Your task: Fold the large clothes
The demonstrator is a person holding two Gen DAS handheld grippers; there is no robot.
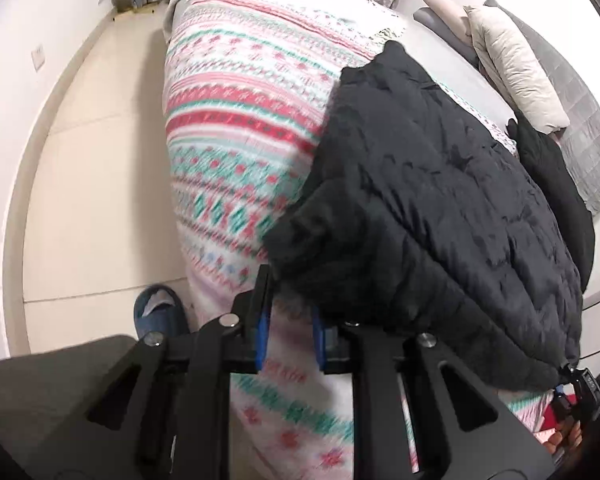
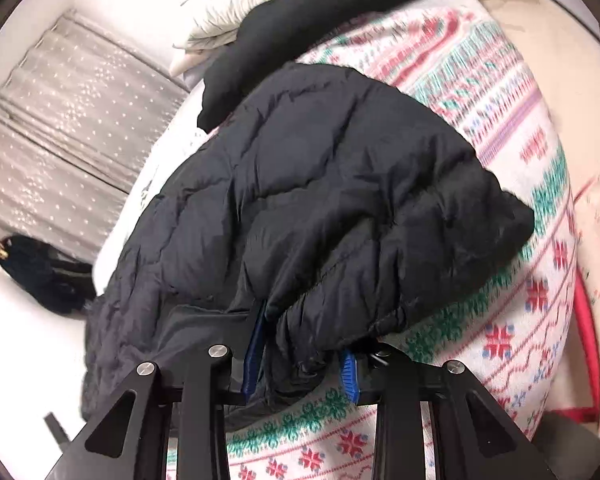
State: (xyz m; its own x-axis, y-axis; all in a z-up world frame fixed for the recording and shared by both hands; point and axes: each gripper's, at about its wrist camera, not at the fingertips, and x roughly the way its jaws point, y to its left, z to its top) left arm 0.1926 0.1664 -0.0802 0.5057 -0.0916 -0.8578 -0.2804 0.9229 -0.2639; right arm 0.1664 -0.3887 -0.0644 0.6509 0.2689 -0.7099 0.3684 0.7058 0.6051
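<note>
The black puffer jacket (image 2: 320, 200) lies doubled over on the patterned blanket (image 1: 240, 120) near the bed's corner, and your right gripper (image 2: 300, 356) has its blue pads on either side of a thick bunch of the jacket's gathered hem, seemingly clamped on it. Your left gripper (image 1: 288, 328) stands with its fingers a narrow gap apart over bare blanket, just beside the jacket's near corner, and nothing is between them. The padding is slick and puffy, so in my judgement the bunch may squeeze out of the right pads if you pull hard or sideways, and the top layer could slide off the one beneath and spoil the fold. With only one side held, a lift would likely let the free corner droop and twist. The jacket's near edge hangs close to the side of the bed, so a tug towards you could drag it over onto the floor (image 1: 92, 200), where a blue slipper (image 1: 160, 312) sits. Beyond the jacket, another dark garment (image 2: 300, 12) and the pillows (image 1: 512, 64) crowd the head of the bed, so the open room lies across the blanket to your left.
</note>
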